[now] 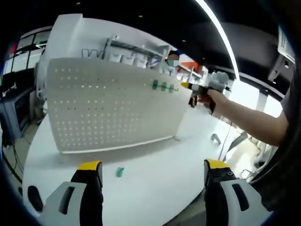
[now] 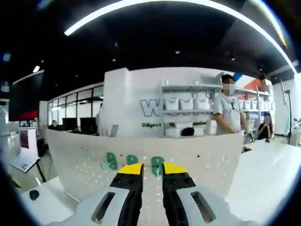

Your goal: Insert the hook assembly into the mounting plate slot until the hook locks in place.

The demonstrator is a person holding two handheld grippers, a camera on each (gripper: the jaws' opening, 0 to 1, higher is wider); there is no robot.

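**Right gripper at the top edge of the pegboard, left gripper held back over the table**

A white perforated mounting plate (image 1: 110, 106) stands upright on the white table (image 1: 155, 174). In the left gripper view three green hooks (image 1: 163, 86) sit in a row near its top right edge; their shape is too small to make out. One small green hook piece (image 1: 120, 172) lies loose on the table, near the left gripper (image 1: 153, 172), whose yellow-tipped jaws stand wide apart with nothing between them.

In the same view the right gripper (image 1: 192, 92) is held by a person's hand (image 1: 212, 96) at the far right end of the plate, just beside the green hooks. If it touches them, I cannot tell.

In the right gripper view, the right gripper (image 2: 152, 170) has its jaws narrow, with only a slim gap. The green hooks (image 2: 132, 160) show just behind the jaw tips, partly hidden by them. Whether the jaws hold a hook I cannot tell. A person in a white shirt (image 2: 229, 113) stands far behind the plate, before white shelves (image 2: 188, 110).
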